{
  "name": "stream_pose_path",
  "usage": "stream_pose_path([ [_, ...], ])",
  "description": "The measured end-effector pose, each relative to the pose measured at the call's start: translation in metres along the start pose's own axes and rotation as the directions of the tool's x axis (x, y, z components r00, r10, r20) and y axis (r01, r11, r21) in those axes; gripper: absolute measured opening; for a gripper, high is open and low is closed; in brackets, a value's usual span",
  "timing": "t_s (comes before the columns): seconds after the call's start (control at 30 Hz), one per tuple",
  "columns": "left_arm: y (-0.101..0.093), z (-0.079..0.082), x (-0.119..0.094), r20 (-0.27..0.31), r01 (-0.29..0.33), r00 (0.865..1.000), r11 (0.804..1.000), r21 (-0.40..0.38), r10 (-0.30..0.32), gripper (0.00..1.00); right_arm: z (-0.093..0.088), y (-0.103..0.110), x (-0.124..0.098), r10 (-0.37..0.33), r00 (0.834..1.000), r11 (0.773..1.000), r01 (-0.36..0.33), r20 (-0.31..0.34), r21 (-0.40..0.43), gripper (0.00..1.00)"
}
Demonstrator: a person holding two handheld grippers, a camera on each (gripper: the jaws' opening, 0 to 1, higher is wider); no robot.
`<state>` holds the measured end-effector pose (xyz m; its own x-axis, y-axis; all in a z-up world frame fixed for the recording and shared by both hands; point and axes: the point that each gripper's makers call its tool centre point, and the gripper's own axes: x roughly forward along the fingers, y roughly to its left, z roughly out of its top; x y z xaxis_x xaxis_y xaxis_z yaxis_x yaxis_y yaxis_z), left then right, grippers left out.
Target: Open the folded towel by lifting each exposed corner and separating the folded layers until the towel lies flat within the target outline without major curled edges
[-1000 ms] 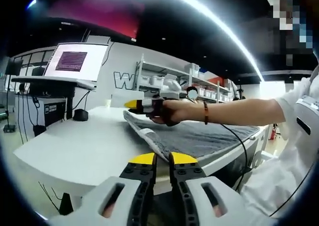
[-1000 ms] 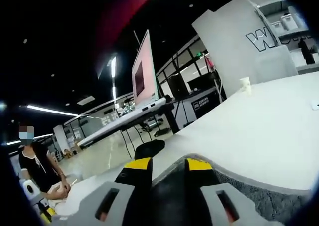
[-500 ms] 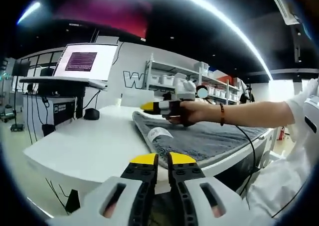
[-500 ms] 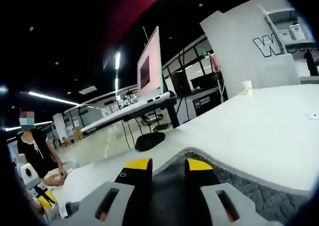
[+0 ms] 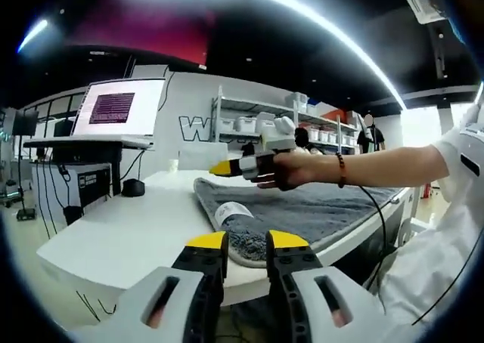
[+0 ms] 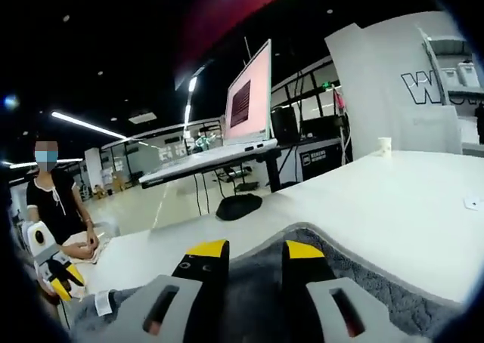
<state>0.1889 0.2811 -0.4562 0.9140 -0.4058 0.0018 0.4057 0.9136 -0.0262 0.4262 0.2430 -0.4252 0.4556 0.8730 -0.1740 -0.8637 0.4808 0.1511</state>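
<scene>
The right gripper [image 5: 227,166] has lifted slightly above the grey towel [image 5: 318,211] on the white counter [image 5: 121,233]. Fingers: left gripper [image 5: 246,241] parted (empty); right gripper's parted, straddling towel [image 6: 257,282].

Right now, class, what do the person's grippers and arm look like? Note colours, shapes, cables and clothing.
Both grippers, the left gripper and the right gripper, have pale grey slotted bodies, black fingers and yellow tips. In the left gripper view the right gripper shows the same yellow tip, with a black cable trailing from it. The arm wears a beaded bracelet and a white short sleeve.
</scene>
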Motion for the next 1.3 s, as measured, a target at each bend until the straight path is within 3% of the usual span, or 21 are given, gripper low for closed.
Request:
stream_pose_path([
  [0.13, 0.0, 0.002, -0.002, 0.009, 0.008, 1.0, 1.0, -0.02, -0.008, 0.2, -0.005, 0.006, -0.009, 0.017, 1.0, 1.0, -0.018, -0.007, -0.009, 0.25],
  [0.3, -0.004, 0.002, 0.003, -0.006, 0.015, 1.0, 1.0, -0.02, -0.015, 0.24, -0.012, 0.008, -0.018, 0.01, 0.999, 0.999, -0.012, -0.035, -0.047, 0.3],
  [0.4, -0.014, 0.006, 0.006, -0.006, 0.048, 0.999, 0.999, -0.009, -0.048, 0.23, -0.021, 0.009, -0.027, 0.01, 0.998, 0.998, -0.014, -0.06, -0.066, 0.31],
  [0.77, -0.035, 0.016, 0.017, 0.013, 0.105, 0.994, 0.994, -0.01, -0.105, 0.28, -0.022, 0.018, -0.05, 0.027, 0.998, 0.997, -0.031, -0.06, -0.07, 0.35],
  [0.87, -0.042, 0.018, 0.023, 0.014, 0.127, 0.992, 0.992, -0.014, -0.127, 0.29, -0.025, 0.021, -0.061, 0.027, 0.997, 0.993, -0.035, -0.073, -0.113, 0.37],
  [1.1, -0.056, 0.021, 0.031, 0.002, 0.144, 0.99, 0.989, 0.025, -0.144, 0.29, -0.021, 0.019, -0.087, 0.026, 0.999, 0.995, -0.028, -0.023, -0.101, 0.37],
  [1.3, -0.063, 0.022, 0.035, 0.001, 0.164, 0.986, 0.986, 0.007, -0.164, 0.31, -0.016, 0.011, -0.115, 0.01, 0.999, 0.997, -0.007, 0.047, -0.077, 0.38],
])
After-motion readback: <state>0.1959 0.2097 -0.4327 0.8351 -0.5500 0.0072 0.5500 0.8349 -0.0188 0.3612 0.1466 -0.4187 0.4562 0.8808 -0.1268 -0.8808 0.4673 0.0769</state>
